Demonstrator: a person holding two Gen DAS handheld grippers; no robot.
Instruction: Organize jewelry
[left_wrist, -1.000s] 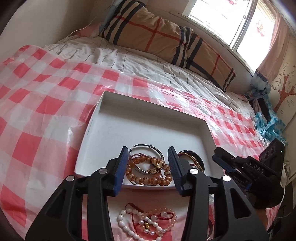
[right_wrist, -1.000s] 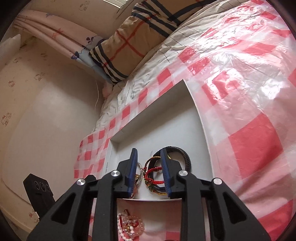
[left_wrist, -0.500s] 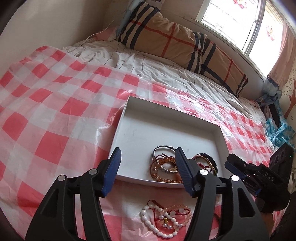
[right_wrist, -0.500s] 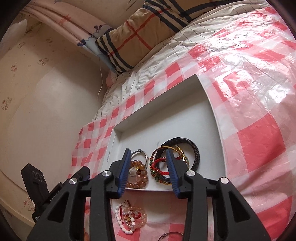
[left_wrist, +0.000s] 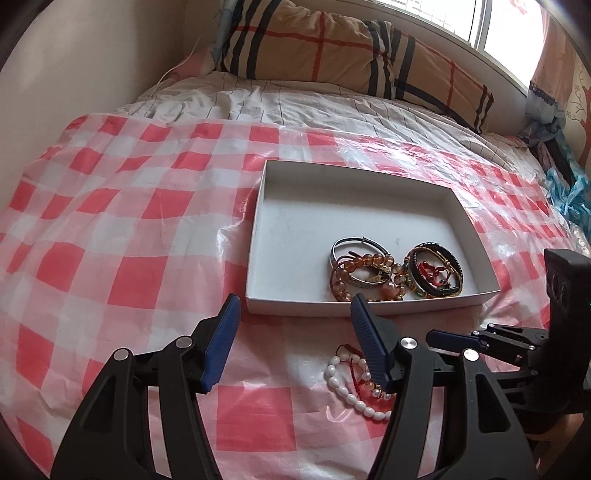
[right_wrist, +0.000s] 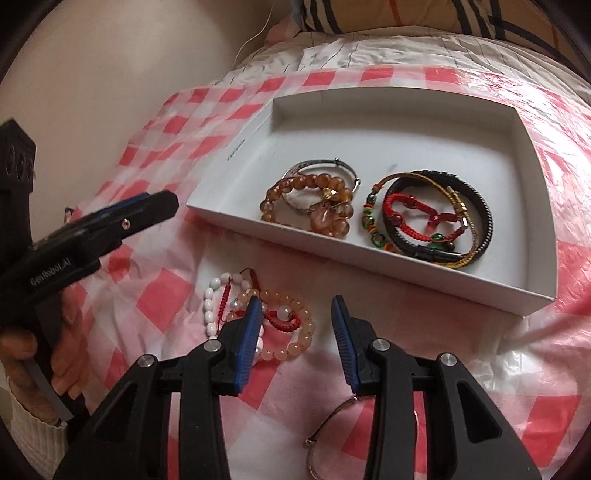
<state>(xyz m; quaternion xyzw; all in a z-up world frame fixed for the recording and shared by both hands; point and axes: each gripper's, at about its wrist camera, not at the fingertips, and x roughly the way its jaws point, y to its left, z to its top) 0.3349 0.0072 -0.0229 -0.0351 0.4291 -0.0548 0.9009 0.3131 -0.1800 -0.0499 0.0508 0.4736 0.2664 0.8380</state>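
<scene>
The left tool (left_wrist: 295, 325) stood wide and empty just short of the box's (left_wrist: 369, 312) near edge, its jaws having just been opening; bare checked cloth (left_wrist: 129, 258) lay open toward 9 o'clock. Bracelets (right_wrist: 373, 210) crowded the box's near-right part, the far part bare. The right tool (right_wrist: 295, 317) stood narrower, empty, having just opened, over loose beads (right_wrist: 266, 317) outside the box at 6 o'clock.
</scene>
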